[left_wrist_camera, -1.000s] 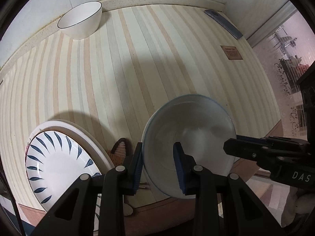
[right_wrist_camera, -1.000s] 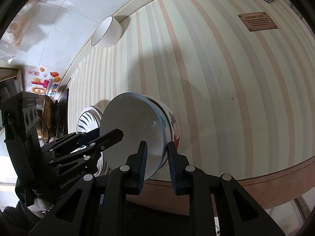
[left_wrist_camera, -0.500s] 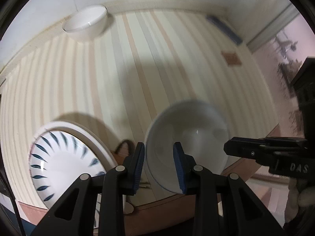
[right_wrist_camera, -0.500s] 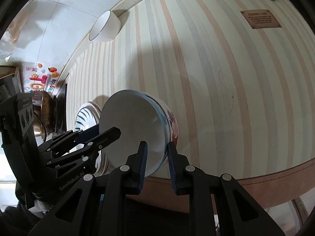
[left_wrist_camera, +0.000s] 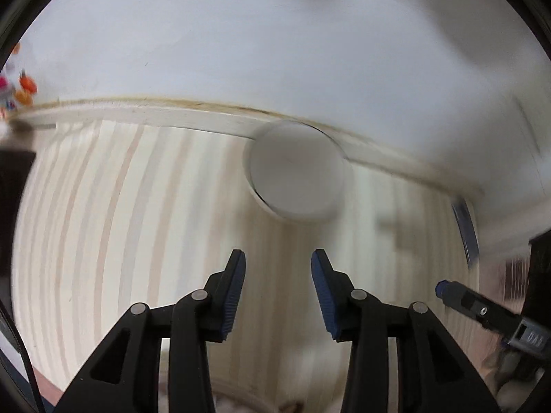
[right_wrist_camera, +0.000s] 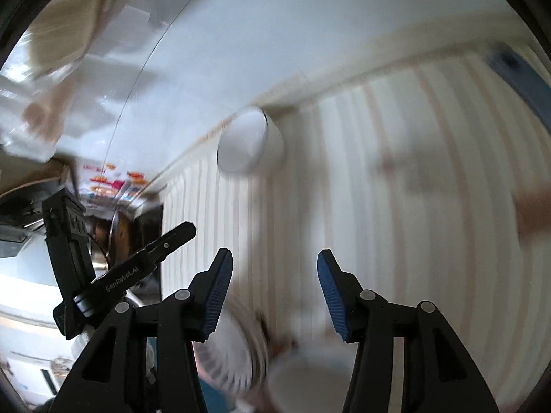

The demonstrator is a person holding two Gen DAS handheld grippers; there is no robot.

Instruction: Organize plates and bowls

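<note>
Evidently both the left tool and right tool are opening, nothing between their jaws, aimed at the white bowl parked against the worktop's back edge.

Plain white bowl sits upright way back on the striped bench, right against the wall. Patterned plate and another bowl near the front edge, blurry.
</note>
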